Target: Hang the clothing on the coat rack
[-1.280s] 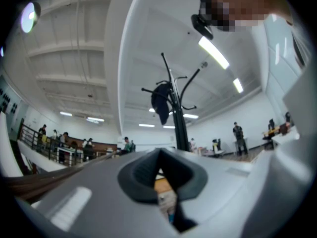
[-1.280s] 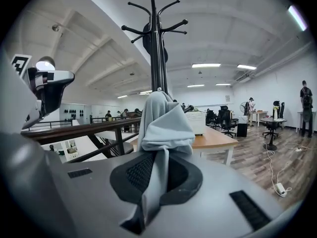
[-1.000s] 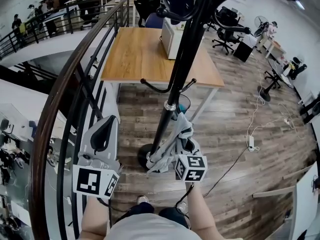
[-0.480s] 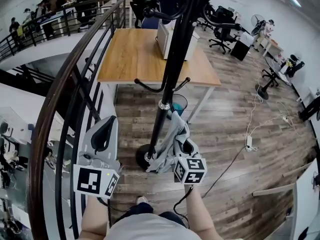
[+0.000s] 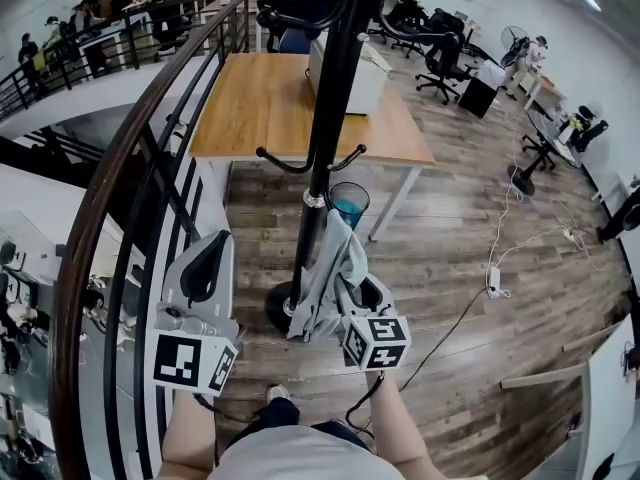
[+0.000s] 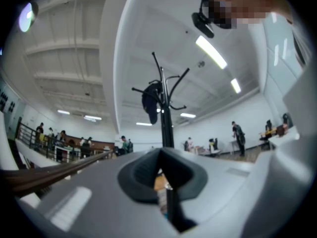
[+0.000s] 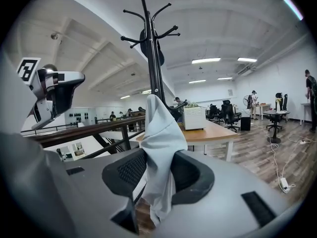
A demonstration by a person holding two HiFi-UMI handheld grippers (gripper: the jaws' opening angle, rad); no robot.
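Observation:
A black coat rack point(image 5: 325, 118) stands on the wood floor in front of me. A light grey garment point(image 5: 325, 268) runs up beside its pole from my right gripper point(image 5: 358, 296); I cannot tell what holds its peak. In the right gripper view the cloth point(image 7: 158, 143) hangs between the opening jaws of the right gripper point(image 7: 158, 175), with gaps at both pads. My left gripper point(image 5: 213, 240) is held to the left of the rack, shut and empty point(image 6: 161, 170). A dark garment point(image 7: 145, 43) hangs high on the coat rack point(image 7: 153, 63).
A curved dark railing point(image 5: 130, 168) runs along my left. Behind the rack is a wooden table point(image 5: 270, 108) with a white box point(image 5: 355, 73), and a blue bin point(image 5: 348, 206) stands under it. A cable with a power strip point(image 5: 492, 280) lies on the floor to the right.
The grey garment now reaches higher along the pole. My right gripper has shifted slightly left. The left gripper has stayed where it was.

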